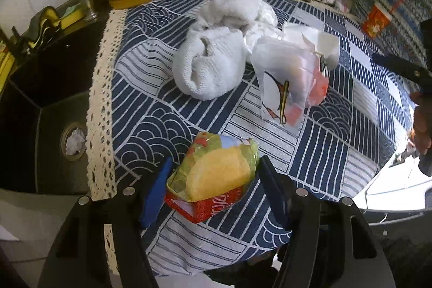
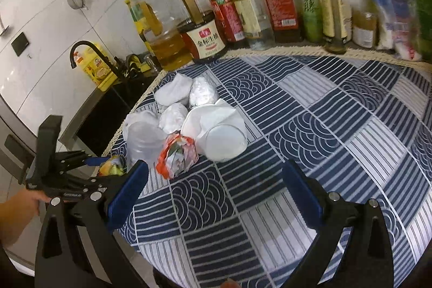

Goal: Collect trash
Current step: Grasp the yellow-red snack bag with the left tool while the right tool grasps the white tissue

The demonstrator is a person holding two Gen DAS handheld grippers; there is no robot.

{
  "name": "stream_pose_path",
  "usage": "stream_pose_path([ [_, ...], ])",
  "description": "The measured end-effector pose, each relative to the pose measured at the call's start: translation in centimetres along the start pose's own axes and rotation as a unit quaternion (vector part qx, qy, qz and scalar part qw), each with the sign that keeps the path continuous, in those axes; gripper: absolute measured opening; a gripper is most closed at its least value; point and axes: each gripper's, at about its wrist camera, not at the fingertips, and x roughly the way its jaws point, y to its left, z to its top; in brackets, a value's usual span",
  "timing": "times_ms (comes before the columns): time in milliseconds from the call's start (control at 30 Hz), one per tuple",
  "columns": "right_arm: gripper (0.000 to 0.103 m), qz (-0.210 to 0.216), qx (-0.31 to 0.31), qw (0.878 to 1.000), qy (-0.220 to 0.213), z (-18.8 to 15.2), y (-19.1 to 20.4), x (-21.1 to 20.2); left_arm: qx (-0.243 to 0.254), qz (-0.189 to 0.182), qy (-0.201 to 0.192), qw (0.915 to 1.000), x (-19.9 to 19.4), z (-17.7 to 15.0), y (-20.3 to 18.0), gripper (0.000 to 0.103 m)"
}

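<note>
Left wrist view: left gripper [image 1: 213, 182] tilts steeply down, fingers clamped on a crumpled green, yellow and red snack wrapper [image 1: 213, 174] at the near left of the blue-and-white patterned worktop [image 1: 351, 104], probably gripped for lifting away. White crumpled towel [image 1: 216, 61] lies farther back.

Right wrist view: right gripper [image 2: 216, 193] angles down, fingers spread wide and empty, aimed toward a red-and-white crumpled wrapper [image 2: 176, 153] and white plastic bags [image 2: 216, 126], likely next.

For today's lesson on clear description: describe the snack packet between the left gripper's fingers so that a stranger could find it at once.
Start at the blue-and-white patterned tablecloth beside the black sink. Near its lace edge, in front of the pile of white trash, lies the snack packet, clamped in the left gripper. It alone is brightly coloured: green and red, with a big yellow shape on its face.
</note>
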Motion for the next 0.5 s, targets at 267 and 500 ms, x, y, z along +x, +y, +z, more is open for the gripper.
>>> stream_pose_path([
  [267,0.098,0.034,0.039,0.998,0.047,2.3,-2.1,4.2,-0.06,0.011,-0.015,0.998,-1.5,-0.2,1.4,0.063],
  [500,0.081,0.046,0.04,0.996,0.07,3.4,-2.4,6.9,-0.09,0.016,-0.014,0.9957,-2.0,-0.8,2.0,0.063],
])
